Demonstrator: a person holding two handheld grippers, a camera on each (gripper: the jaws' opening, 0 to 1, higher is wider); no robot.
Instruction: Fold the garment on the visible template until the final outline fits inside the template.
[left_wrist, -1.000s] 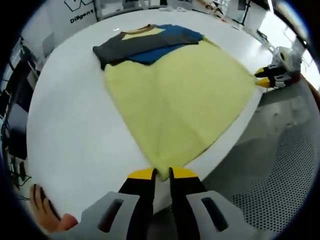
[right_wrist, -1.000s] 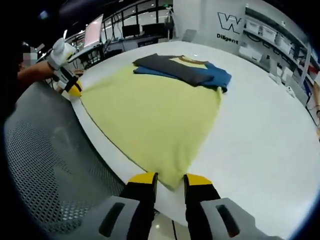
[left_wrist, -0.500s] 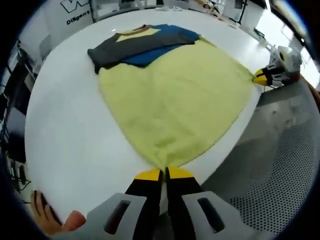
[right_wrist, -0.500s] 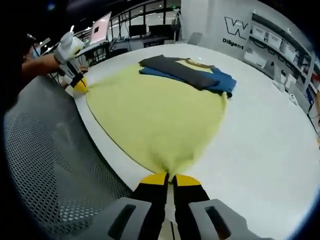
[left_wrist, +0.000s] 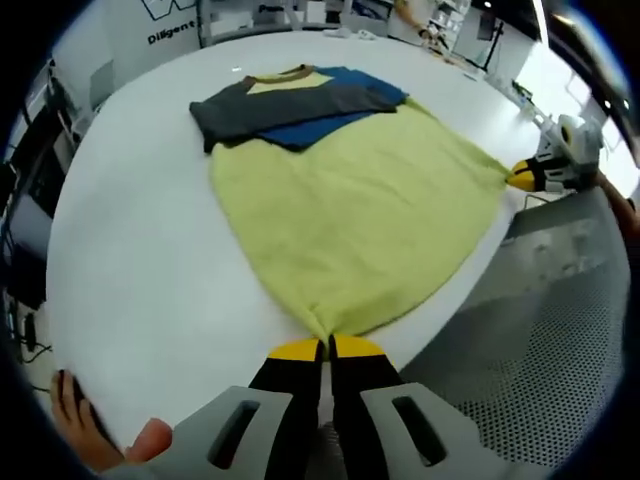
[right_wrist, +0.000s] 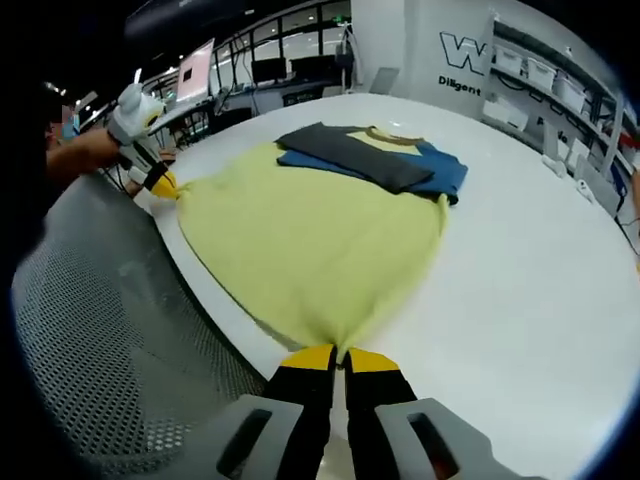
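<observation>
In the left gripper view the left gripper (left_wrist: 327, 347) is clenched on a hem corner of the shirt (left_wrist: 350, 200), which stretches straight ahead across the white table (left_wrist: 130, 270), while in the right gripper view the right gripper (right_wrist: 340, 356) pinches the other corner (collar farthest away).

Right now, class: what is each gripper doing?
Left gripper: closed on the yellow shirt's hem corner.
Right gripper: closed on its other hem corner.

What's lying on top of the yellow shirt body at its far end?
A dark grey sleeve and a blue sleeve lie folded across the yellow shirt, near its collar. The fabric beneath them is covered.
</observation>
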